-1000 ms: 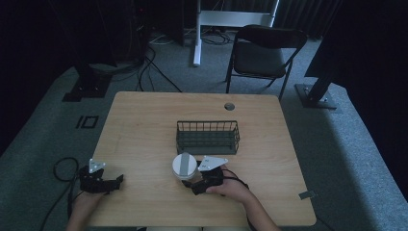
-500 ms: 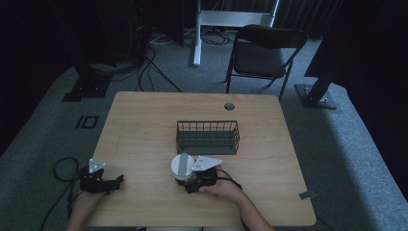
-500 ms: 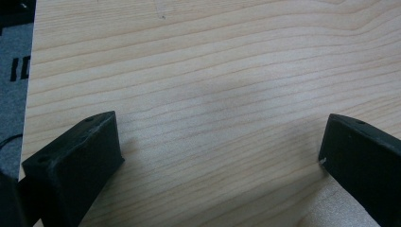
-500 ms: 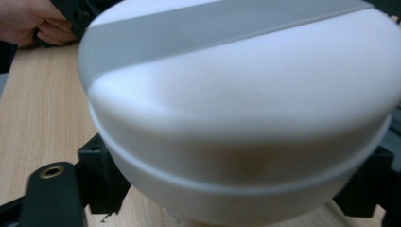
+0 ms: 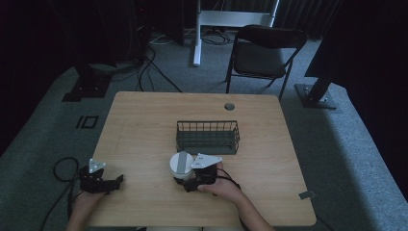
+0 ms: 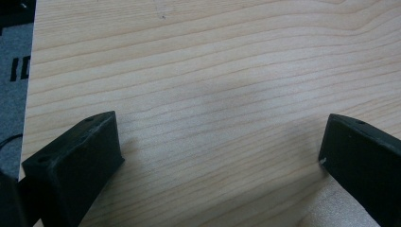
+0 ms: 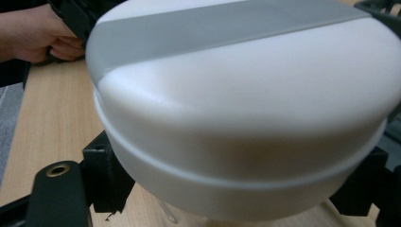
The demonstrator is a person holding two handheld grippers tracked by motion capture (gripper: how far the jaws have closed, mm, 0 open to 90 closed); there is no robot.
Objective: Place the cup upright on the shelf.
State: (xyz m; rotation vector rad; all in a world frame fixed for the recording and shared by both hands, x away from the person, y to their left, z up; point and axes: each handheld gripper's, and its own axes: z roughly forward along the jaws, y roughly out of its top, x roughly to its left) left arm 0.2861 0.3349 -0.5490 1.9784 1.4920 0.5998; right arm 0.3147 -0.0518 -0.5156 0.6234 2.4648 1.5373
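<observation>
Right claw point(image 5: 185, 182) clamps the white lidded jar point(image 5: 180, 166) near the table's point(image 5: 144, 125) front edge, likely for the wire basket point(image 5: 208, 137); left claw point(image 5: 115, 182) rests open at the front-left corner

lidded jar point(image 5: 180, 166) before basket point(image 5: 208, 137), left tool point(image 5: 117, 182) far left

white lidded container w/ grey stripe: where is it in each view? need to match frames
High view: white container sits lower centre on the table, just in front of the wire basket, at the right gripper.
Left gripper view: not in it; bare wood between the open jaws.
Right gripper view: white container close up, between the jaws.
Shared landmark: the light wood tabletop.
</observation>
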